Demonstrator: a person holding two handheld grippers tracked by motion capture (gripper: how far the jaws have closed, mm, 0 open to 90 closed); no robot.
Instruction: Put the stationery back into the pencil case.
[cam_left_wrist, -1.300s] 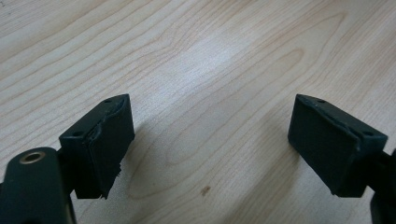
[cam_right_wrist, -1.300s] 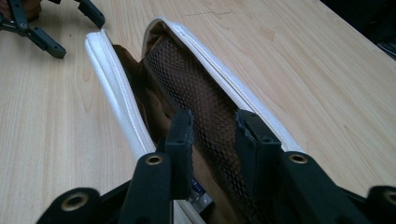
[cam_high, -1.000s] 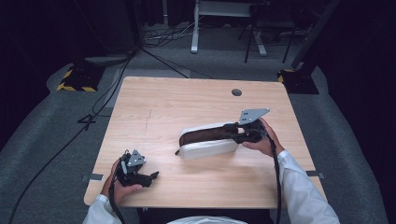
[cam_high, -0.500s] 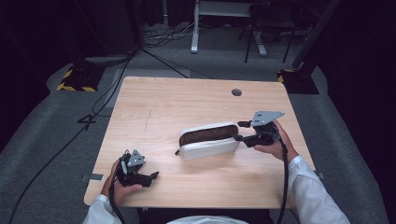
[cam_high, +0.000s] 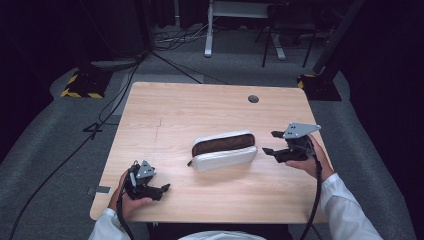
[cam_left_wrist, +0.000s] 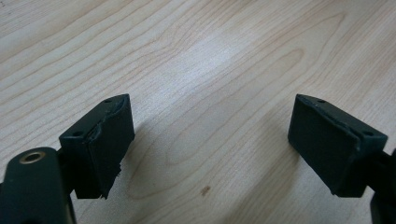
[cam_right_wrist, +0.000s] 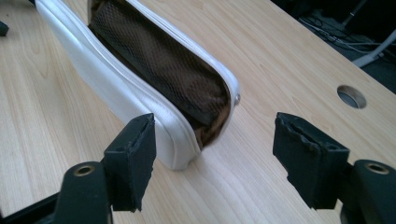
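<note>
A white pouch (cam_high: 223, 151) with a brown mesh lining lies open-topped in the middle of the wooden table (cam_high: 200, 107). My right gripper (cam_high: 270, 143) is just right of the pouch's end, apart from it, and its jaws have just been opening with nothing between them. In the right gripper view the pouch (cam_right_wrist: 140, 79) lies ahead of the open gripper (cam_right_wrist: 215, 163). My left gripper (cam_high: 165, 188) rests near the front left edge, open and empty, with bare wood between its pads (cam_left_wrist: 112, 140).
A round cable hole (cam_high: 253, 99) sits in the table's far right part. Cables, a yellow-black striped block (cam_high: 80, 85) and a white stand leg (cam_high: 209, 30) are on the grey floor behind the table.
My right gripper let go of the pouch's right end, opened and drew back to the right. The pouch stayed in place. The left gripper kept still.
</note>
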